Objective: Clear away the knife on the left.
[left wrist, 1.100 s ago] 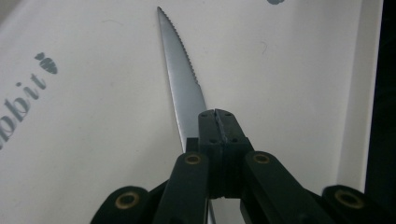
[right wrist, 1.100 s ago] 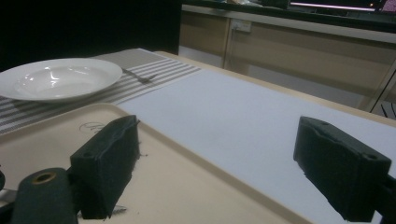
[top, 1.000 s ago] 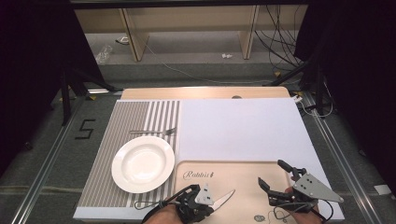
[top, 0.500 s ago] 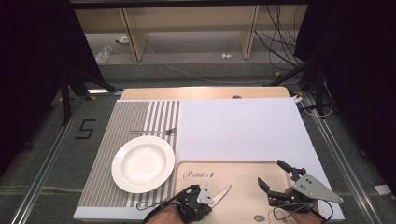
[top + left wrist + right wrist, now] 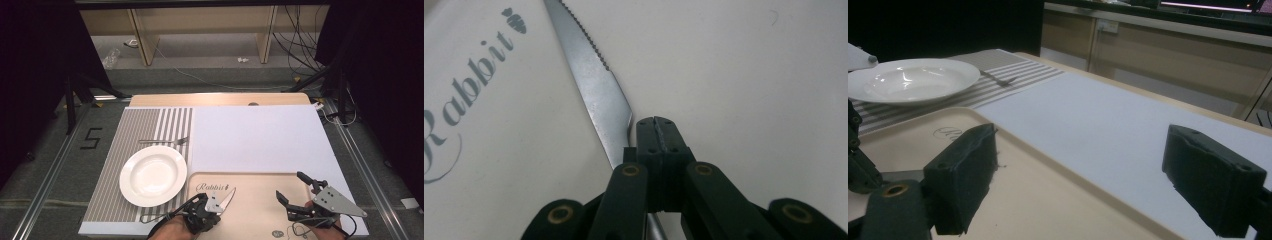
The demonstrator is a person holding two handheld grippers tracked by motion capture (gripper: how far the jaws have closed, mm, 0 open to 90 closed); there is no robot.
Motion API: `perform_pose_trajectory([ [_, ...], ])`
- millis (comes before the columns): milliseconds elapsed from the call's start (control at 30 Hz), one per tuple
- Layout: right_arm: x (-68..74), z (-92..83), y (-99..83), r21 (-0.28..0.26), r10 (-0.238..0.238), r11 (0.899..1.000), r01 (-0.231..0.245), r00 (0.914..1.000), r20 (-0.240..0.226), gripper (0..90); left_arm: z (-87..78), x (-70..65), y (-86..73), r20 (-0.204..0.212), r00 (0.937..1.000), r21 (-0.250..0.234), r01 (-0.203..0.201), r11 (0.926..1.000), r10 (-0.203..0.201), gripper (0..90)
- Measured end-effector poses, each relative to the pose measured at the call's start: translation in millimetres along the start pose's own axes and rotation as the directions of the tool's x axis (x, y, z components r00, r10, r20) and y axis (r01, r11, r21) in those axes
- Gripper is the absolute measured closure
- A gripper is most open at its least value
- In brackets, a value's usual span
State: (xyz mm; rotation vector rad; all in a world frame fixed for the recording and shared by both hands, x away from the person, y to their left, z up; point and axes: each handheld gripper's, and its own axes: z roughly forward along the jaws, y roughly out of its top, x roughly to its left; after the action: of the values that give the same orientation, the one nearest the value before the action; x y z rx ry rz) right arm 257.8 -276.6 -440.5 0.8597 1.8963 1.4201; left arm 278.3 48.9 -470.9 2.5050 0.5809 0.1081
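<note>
Over tray [image 5: 260, 212], knife [image 5: 594, 85] in left tool [image 5: 659, 131]

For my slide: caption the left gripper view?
Left gripper shut on a serrated knife above the Rabbit-printed tray.

Black two-jaw grippers: left gripper [image 5: 659, 145] with brass-ringed pivots, right gripper [image 5: 299, 189] topped by grey three-cornered plate (small dark screws), thin black cable trailing.

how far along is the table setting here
Looks done: the white plate sits on the striped mat with the fork beyond it. In hand: the left gripper is shut on the knife, over the tray. Probably left: laying the knife by the plate. The right gripper is open.
</note>
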Motion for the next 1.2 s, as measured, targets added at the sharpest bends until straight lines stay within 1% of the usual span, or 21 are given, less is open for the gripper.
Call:
perform_pose_trajectory([
  [100,-0.3,0.2,0.0,0.000,0.000,1.000,0.000,1.0000,-0.001,15.4,-1.8,3.6,-2.1,-0.008,0.9999,0.003,0.014,0.9999,-0.013,89.2],
  [167,-0.1,-0.1,-0.1,0.001,0.000,1.000,0.000,1.0000,-0.001,15.5,-2.8,5.9,-3.2,-0.020,0.9996,0.006,0.022,0.9997,-0.022,89.2],
  [200,-0.2,0.0,0.0,-0.001,0.001,1.000,-0.001,1.0000,-0.002,15.5,-3.1,7.0,-3.4,-0.022,0.9993,0.006,0.030,0.9995,-0.030,89.2],
  [333,0.0,0.3,-0.2,0.003,-0.004,1.000,0.004,1.0000,-0.003,15.5,-4.6,9.4,-4.7,-0.018,0.9991,0.015,0.039,0.9991,-0.039,89.2],
  [433,-0.1,0.3,-0.1,0.001,-0.002,1.000,0.002,1.0000,-0.004,15.5,-6.3,12.6,-6.5,-0.034,0.9982,0.019,0.051,0.9985,-0.050,89.2],
  [800,0.0,0.3,-0.3,0.004,-0.004,1.000,0.004,1.0000,-0.005,15.6,-13.4,23.6,-14.4,-0.068,0.9942,0.040,0.086,0.9955,-0.083,89.1],
  [933,-0.1,0.2,-0.3,0.002,-0.003,1.000,0.003,1.0000,-0.005,15.6,-16.0,27.6,-17.5,-0.073,0.9921,0.045,0.105,0.9934,-0.101,89.1],
  [1067,-0.1,0.2,-0.2,0.002,-0.004,1.000,0.004,1.0000,-0.005,15.6,-17.5,28.7,-19.0,-0.072,0.9923,0.053,0.105,0.9931,-0.101,89.1],
  [1200,0.0,0.0,0.0,0.000,-0.003,1.000,0.003,1.0000,-0.005,15.6,-18.8,30.1,-20.4,-0.070,0.9915,0.059,0.114,0.9918,-0.109,89.1],
])
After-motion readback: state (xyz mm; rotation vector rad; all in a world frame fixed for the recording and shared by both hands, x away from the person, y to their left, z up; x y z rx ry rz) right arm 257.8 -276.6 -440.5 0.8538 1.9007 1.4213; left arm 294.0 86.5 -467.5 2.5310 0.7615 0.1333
